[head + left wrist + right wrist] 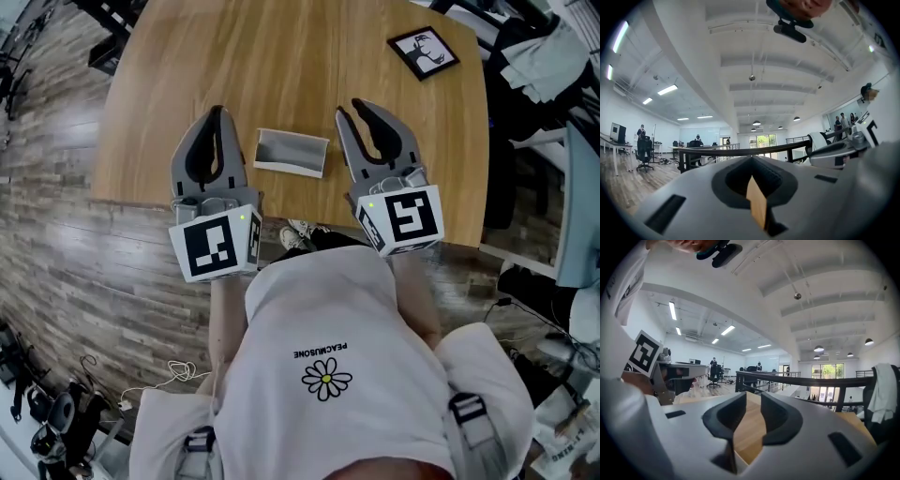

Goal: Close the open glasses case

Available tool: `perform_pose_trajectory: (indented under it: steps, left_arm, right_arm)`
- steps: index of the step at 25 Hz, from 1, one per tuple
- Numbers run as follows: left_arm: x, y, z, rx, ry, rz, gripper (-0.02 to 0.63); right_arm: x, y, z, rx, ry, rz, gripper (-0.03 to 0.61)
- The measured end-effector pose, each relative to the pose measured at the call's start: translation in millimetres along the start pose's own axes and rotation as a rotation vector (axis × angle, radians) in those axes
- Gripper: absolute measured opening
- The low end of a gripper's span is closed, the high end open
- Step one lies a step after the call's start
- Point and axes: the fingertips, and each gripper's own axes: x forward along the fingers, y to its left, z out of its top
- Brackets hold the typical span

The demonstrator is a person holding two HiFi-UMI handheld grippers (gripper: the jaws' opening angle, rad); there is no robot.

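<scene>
The glasses case (pixel 292 152) is a grey box lying open near the front edge of the wooden table (pixel 281 56), its lid up. My left gripper (pixel 218 112) sits just left of the case, apart from it. Its jaws are shut with the tips meeting and nothing held. In the left gripper view the left gripper (pixel 752 157) shows only a sliver of wood through the hollow behind the tips. My right gripper (pixel 354 106) is just right of the case, jaws a little apart and empty. The right gripper view shows the right gripper (pixel 751 394) with bare tabletop in its gap.
A black-framed picture (pixel 424 52) lies at the table's far right corner. The table's front edge runs right below the gripper bodies, with plank floor (pixel 66 253) to the left. Chairs and clutter (pixel 544 56) crowd the right side.
</scene>
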Motion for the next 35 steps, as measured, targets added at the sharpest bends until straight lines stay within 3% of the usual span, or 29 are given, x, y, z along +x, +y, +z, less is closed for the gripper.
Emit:
perform_pose_trajectory:
  steps: [3, 7, 12, 17, 26, 35]
  left_arm:
    - [-1, 7, -10, 0.01, 0.022, 0.016, 0.017]
    - [1, 16, -22, 0.013, 0.06, 0.036, 0.017]
    - [3, 30, -34, 0.026, 0.096, 0.059, 0.017]
    - [3, 42, -48, 0.019, 0.134, 0.082, 0.017]
    - [5, 40, -57, 0.033, 0.14, 0.075, 0.017]
    - [0, 40, -59, 0.035, 0.148, 0.076, 0.017]
  right_arm:
    - [22, 7, -20, 0.053, 0.061, 0.079, 0.168]
    - [47, 18, -69, 0.138, 0.18, 0.183, 0.23]
    - [53, 29, -145, 0.188, 0.357, 0.224, 0.233]
    - [51, 36, -193, 0.214, 0.465, 0.234, 0.233]
    - [46, 46, -223, 0.25, 0.541, 0.259, 0.233]
    - [43, 47, -226, 0.231, 0.551, 0.252, 0.233]
